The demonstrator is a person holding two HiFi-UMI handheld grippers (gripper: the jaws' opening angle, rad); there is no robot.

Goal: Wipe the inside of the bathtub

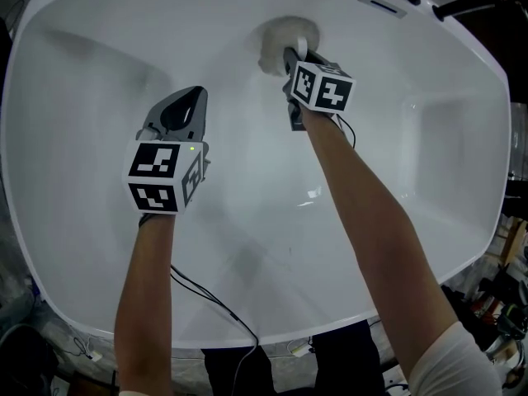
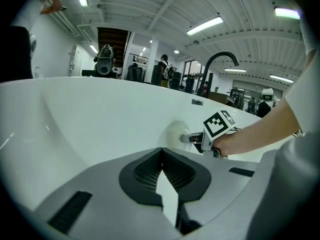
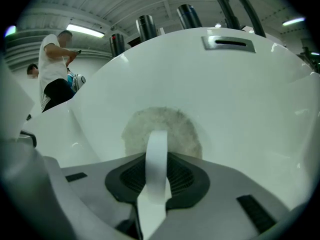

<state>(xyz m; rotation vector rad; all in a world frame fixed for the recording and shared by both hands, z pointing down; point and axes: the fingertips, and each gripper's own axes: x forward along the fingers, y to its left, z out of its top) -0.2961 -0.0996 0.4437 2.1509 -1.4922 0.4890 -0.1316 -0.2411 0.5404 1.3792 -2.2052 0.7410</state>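
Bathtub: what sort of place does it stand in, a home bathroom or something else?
Probably a workshop or lab hall, not a home: beyond the bathtub run ceiling strip lights, and a person stands in an open room.

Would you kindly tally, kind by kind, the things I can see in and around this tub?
bathtub: 1
wiping pad: 1
tongs: 2 (left tongs shut and empty; right tongs shut on the wiping pad)
faucet: 1
Total: 5
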